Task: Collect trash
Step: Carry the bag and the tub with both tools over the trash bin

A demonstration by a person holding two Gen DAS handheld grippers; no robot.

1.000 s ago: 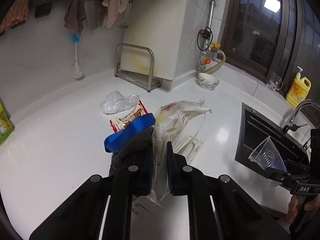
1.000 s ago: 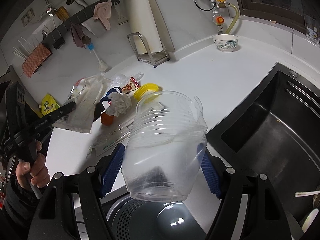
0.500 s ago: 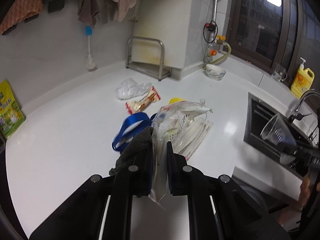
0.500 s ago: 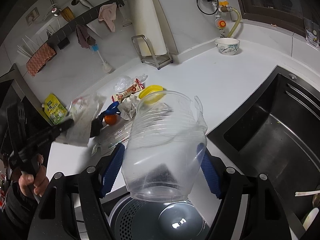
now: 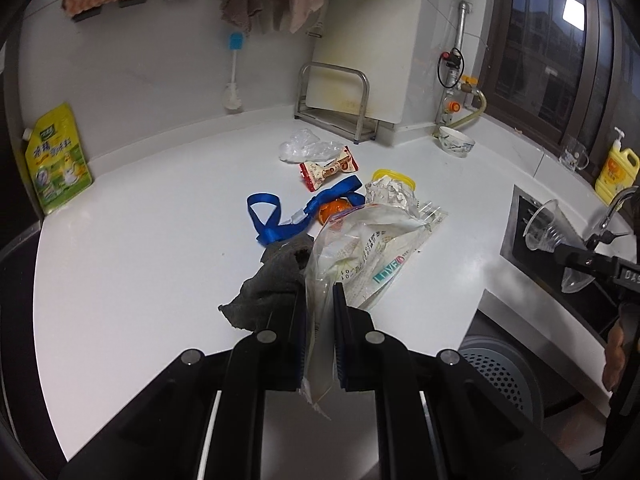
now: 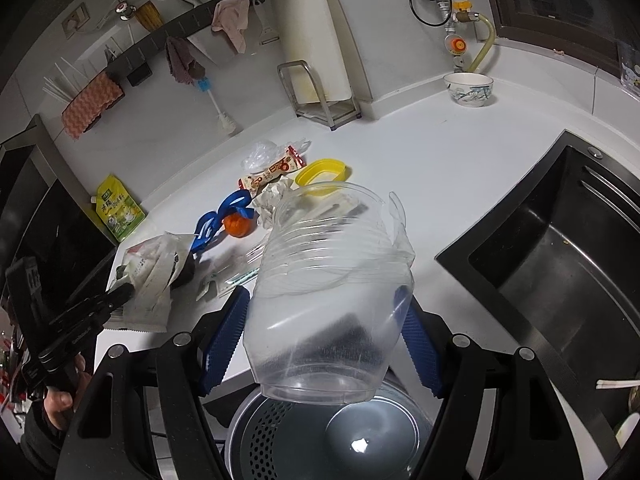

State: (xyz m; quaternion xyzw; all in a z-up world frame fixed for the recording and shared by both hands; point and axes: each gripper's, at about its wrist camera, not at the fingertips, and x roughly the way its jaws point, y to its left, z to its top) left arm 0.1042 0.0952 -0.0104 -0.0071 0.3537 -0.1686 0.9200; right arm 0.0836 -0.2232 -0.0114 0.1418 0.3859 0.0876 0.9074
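Note:
My left gripper [image 5: 319, 300] is shut on a crumpled clear plastic bag [image 5: 360, 248] with print, and a dark grey rag [image 5: 272, 280] hangs at its left finger, above the white counter [image 5: 140, 260]. My right gripper [image 6: 322, 312] is shut on a clear plastic cup [image 6: 332, 288], held above a grey perforated trash bin [image 6: 320, 436]. On the counter lie a blue strap [image 5: 280, 216], an orange peel [image 5: 334, 210], a snack wrapper [image 5: 328, 168], a clear film [image 5: 308, 148], crumpled paper [image 5: 386, 192] and a yellow lid [image 6: 322, 170].
A black sink [image 6: 560, 272] is at the right. A bowl [image 5: 456, 144], a metal rack [image 5: 336, 100] and a yellow-green pouch [image 5: 56, 160] stand along the wall. A yellow soap bottle [image 5: 616, 172] stands by the window. The bin also shows in the left wrist view [image 5: 500, 368].
My left gripper has pulled back and up from the pile with the bag and rag, uncovering the blue strap and the orange peel. My right gripper holds the cup nearly still above the bin.

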